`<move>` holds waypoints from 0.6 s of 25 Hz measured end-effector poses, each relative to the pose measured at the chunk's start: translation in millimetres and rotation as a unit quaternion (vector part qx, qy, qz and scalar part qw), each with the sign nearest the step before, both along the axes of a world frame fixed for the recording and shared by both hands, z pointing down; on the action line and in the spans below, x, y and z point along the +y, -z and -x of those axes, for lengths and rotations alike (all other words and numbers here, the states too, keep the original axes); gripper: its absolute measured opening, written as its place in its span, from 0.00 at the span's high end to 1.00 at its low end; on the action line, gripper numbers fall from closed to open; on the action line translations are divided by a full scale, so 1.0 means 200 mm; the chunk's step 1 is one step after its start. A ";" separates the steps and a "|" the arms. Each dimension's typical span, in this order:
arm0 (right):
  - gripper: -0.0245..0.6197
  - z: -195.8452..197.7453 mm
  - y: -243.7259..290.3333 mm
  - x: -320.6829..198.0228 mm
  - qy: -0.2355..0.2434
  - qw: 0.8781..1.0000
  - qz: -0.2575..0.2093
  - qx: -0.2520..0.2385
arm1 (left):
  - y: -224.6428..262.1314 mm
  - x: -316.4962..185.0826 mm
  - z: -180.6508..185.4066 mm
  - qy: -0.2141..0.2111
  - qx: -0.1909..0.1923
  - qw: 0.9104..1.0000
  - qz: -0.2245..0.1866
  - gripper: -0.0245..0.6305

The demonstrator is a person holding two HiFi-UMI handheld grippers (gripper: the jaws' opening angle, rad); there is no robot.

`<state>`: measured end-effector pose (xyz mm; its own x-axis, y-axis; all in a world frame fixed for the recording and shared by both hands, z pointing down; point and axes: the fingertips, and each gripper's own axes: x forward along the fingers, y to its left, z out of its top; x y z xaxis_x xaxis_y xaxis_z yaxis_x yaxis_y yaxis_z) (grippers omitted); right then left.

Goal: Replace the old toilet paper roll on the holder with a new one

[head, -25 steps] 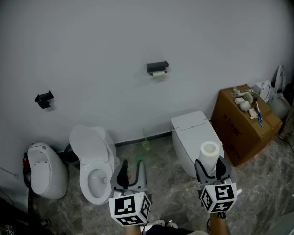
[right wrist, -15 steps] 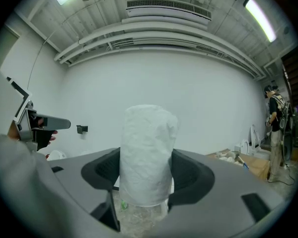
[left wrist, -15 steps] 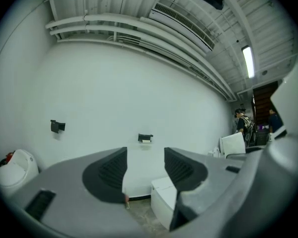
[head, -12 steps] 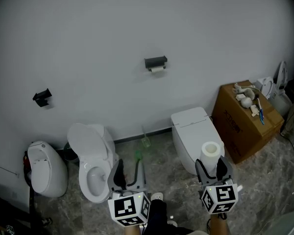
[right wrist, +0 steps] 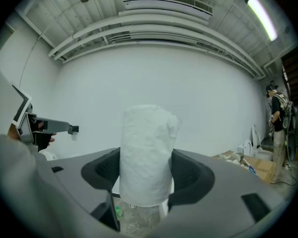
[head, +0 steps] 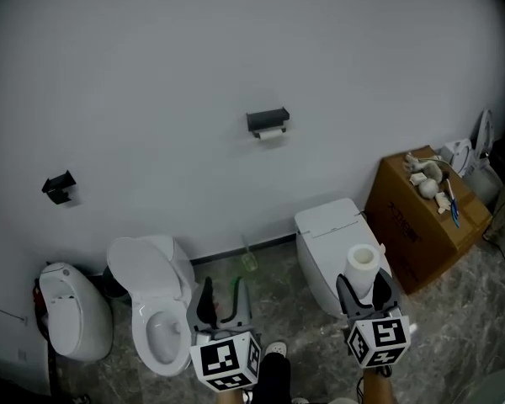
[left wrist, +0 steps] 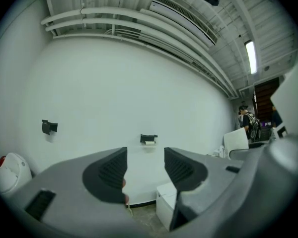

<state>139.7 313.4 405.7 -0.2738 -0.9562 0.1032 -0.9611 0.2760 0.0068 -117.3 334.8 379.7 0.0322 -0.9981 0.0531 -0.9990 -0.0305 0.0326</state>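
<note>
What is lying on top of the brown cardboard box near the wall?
On the brown cardboard box lie several small whitish objects and a thin blue stick-shaped item; they are too small to identify. The box's inside is covered by its closed top.

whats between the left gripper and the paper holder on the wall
Only open air: in the left gripper view the paper holder shows unobstructed through the gap of the open left gripper.

I've got a white roll [head: 363, 263] in my right gripper [head: 366, 289], dark grey, with black-and-white square markers on its cube. Same pattern on the left gripper [head: 221, 300]. Black holder [head: 268, 119], pale grey wall [head: 236, 40], brown cardboard box [head: 417, 225], grey marbled floor [head: 278, 305].
</note>
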 end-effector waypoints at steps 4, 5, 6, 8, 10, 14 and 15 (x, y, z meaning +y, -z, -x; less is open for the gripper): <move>0.49 0.09 0.05 -0.27 -0.006 1.000 -0.007 0.003 | 0.03 -0.29 0.09 -0.006 -0.006 1.000 -0.003 0.63; 0.49 0.11 0.06 -0.34 -0.009 1.000 -0.009 0.004 | 0.05 -0.36 0.11 -0.009 -0.007 1.000 -0.005 0.63; 0.49 0.13 0.07 -0.40 -0.011 1.000 -0.010 0.004 | 0.06 -0.44 0.13 -0.012 -0.009 1.000 -0.007 0.63; 0.49 0.17 0.09 -0.52 -0.016 1.000 -0.013 0.005 | 0.08 -0.57 0.17 -0.015 -0.016 1.000 -0.012 0.63; 0.49 0.20 0.11 -0.64 -0.021 1.000 -0.016 0.005 | 0.11 -0.71 0.21 -0.020 -0.020 0.999 -0.015 0.63; 0.49 0.27 0.12 -0.84 -0.035 0.999 -0.018 0.004 | 0.13 -0.95 0.27 -0.036 -0.024 0.999 -0.014 0.63; 0.49 0.28 0.12 -0.89 -0.038 0.999 -0.018 0.005 | 0.13 -1.00 0.28 -0.039 -0.026 0.999 -0.014 0.63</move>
<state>84.4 136.2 381.1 -0.1995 -0.9773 0.0708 -0.9791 0.2017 0.0248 -173.4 134.4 354.0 0.1072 -0.9938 0.0289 -0.9939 -0.1078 -0.0218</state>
